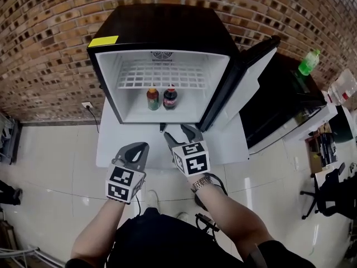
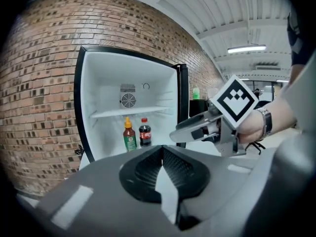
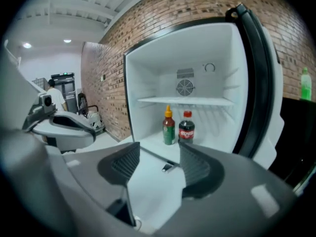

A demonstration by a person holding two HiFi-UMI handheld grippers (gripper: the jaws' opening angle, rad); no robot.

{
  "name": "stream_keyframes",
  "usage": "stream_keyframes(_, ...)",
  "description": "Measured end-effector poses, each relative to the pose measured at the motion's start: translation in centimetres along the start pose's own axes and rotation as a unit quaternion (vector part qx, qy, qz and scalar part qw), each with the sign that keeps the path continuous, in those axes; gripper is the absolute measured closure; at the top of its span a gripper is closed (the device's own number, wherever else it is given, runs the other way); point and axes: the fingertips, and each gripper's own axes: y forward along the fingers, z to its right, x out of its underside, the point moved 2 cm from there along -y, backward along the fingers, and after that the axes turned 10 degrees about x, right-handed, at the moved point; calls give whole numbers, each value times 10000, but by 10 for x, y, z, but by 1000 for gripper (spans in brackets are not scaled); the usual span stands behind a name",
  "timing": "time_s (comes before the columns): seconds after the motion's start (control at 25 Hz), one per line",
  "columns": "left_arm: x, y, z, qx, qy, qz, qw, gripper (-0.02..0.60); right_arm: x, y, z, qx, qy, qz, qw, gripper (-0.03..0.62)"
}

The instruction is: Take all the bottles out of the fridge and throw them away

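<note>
Bottles [image 1: 152,97] (labels [image 1: 170,100] too small) stand in fridge [image 1: 167,21].

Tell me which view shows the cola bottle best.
The right gripper view: the cola bottle looks largest there, with its red cap and label clear. The left gripper view shows it whole but smaller. The head view shows it smallest, with little detail.

**Three Views on One Open Fridge**

The head view looks steeply down from behind the left gripper [image 1: 140,147] and right gripper [image 1: 182,132] at the black, white-lined mini fridge [image 1: 162,27]. Both gripper views sit low and face its interior nearly level. All three share the green-labelled sauce bottle [image 1: 152,99] and the dark cola bottle [image 1: 170,97].
</note>
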Motion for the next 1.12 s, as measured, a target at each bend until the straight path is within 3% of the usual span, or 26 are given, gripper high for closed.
stream_keyframes(0.56, -14, 56, -70, 414, 89, -108, 9990, 578, -10, 106, 29, 535, -32, -525, 9972, 332)
stream_keyframes(0.68, -17, 64, -84, 463, 94, -126, 9988, 578, -10, 129, 38, 645, -23, -644, 9958, 301)
stream_keyframes(1.12, 1, 74, -123, 504, -103, -310, 9982, 578, -9, 193, 64, 836, -44, -1001, 9914, 283)
